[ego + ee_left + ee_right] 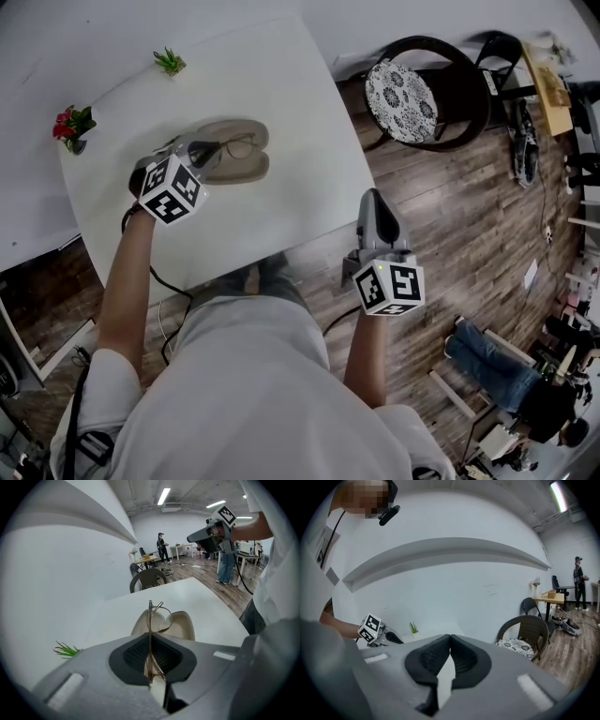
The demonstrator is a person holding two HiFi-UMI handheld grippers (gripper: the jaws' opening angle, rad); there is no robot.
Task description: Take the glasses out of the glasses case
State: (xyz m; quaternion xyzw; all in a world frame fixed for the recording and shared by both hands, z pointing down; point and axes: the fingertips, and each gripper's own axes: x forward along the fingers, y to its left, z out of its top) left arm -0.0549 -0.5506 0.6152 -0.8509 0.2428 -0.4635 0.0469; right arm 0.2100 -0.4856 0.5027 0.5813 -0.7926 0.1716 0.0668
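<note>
Task stage, as judged: grasp made, removal not yet complete. Thin-rimmed metal-framed glasses (150, 620) pinched edge-on between the clenched pads of the left gripper (208, 153), directly over the open beige oval clamshell glasses case (246, 171). Raised a little above the case lining by the look of the left gripper view, but not carried clear of the case outline. Remaining: lift away from the case and set down beside it. Case contents: opened flat in two shallow halves. Nothing visible in either half apart from the glasses over the half farther from the person; nearer half bare. Right gripper (374, 199): jaws pressed together on nothing, held well apart from the case on its right, past the edge of the white square table (291, 84) under the case, over wood floor (441, 234). Also listed: small green potted plant (170, 62) beyond the case to its left; red-flowered sprig (72, 124) well to the left of the case; dark round chair with patterned cushion (412, 89) well to the right of the case, off the table.
</note>
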